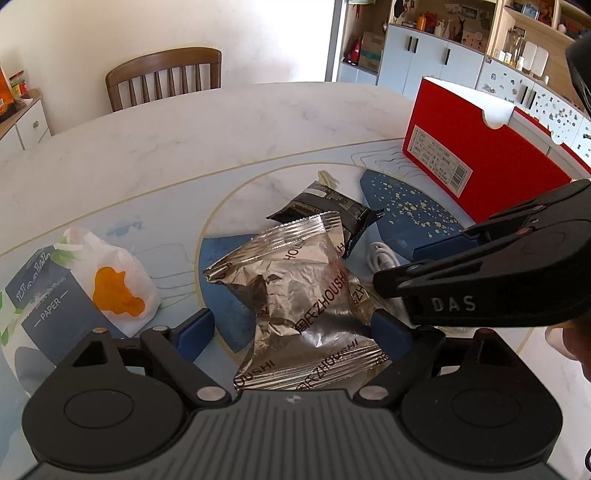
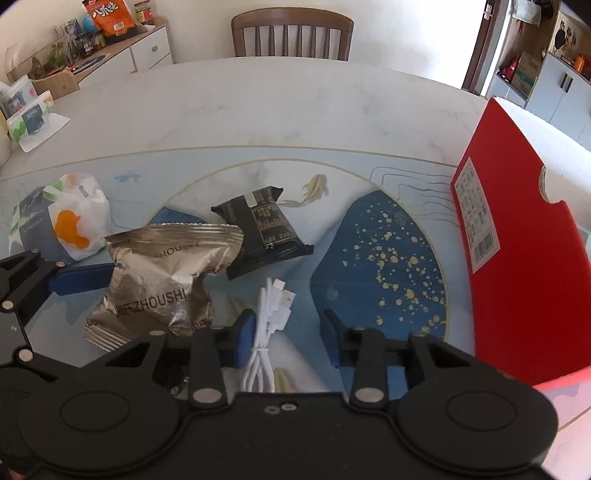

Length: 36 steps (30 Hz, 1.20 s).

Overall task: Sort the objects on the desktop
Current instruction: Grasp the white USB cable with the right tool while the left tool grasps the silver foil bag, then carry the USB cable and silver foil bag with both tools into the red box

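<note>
A crumpled silver snack bag [image 1: 295, 288] [image 2: 166, 269] lies on the patterned table mat. My left gripper [image 1: 293, 319] straddles it with jaws wide; the right blue finger [image 1: 388, 328] is at the bag's edge, while the left one stands clear of it. A coiled white USB cable [image 2: 273, 306] [image 1: 384, 254] lies to the bag's right. My right gripper [image 2: 288, 321] is lowered around the cable; its left finger [image 2: 245, 339] is beside the cable and a gap remains on the other side. A black snack pack [image 1: 328, 210] [image 2: 262, 229] lies just behind the silver bag.
An open red box [image 1: 480, 162] [image 2: 517, 240] stands at the right. A tissue pack [image 1: 48, 295] and a white plastic bag [image 1: 114, 280] [image 2: 74, 221] sit at the left. A wooden chair [image 2: 291, 33] stands behind the marble table [image 1: 221, 122].
</note>
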### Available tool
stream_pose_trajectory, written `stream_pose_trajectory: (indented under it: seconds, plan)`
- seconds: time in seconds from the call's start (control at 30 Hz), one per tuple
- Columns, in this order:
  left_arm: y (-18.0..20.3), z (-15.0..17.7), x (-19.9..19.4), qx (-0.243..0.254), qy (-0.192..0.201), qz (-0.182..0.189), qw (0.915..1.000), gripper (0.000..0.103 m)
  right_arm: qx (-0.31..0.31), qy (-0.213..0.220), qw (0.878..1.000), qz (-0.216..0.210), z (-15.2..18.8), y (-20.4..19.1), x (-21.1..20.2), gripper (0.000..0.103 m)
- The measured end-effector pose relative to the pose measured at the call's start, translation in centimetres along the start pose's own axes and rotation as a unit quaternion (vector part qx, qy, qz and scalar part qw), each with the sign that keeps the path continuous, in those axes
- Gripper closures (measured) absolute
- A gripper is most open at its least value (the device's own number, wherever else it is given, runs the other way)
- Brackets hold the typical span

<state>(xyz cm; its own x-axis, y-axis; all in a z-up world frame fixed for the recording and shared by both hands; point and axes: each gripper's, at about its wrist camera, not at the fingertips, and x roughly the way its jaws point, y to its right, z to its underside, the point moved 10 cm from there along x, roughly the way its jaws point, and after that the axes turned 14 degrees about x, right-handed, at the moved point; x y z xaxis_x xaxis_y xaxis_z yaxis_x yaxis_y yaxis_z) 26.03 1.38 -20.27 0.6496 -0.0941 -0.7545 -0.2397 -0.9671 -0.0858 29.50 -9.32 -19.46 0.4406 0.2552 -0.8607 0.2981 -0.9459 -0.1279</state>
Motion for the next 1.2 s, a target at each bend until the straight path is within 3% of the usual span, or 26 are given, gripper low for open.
stream_pose_trajectory:
  seconds: [0.23,0.33,0.57,1.2]
  plan:
    - [-0.1,-0.2,0.0,-0.001,0.003,0.001,1.0000,0.017,0.013,0.001,1.000,0.012,-0.6,2.1,-0.1,0.077]
    - [0.0,-0.4,0.0,0.002,0.006,0.004,1.0000,0.024,0.019,0.002,1.000,0.015,-0.7,2.7,-0.1,0.086]
    - [-0.2,-0.6,-0.2,-0.011,0.009,0.014,0.9998,0.039,0.020,0.006,1.000,0.018,-0.3,2.9,-0.4,0.087]
    - [-0.2,-0.3,-1.8,-0.034,0.022,0.018,0.9990,0.058,0.016,0.018,1.000,0.018,0.9,3.6,-2.3,0.087]
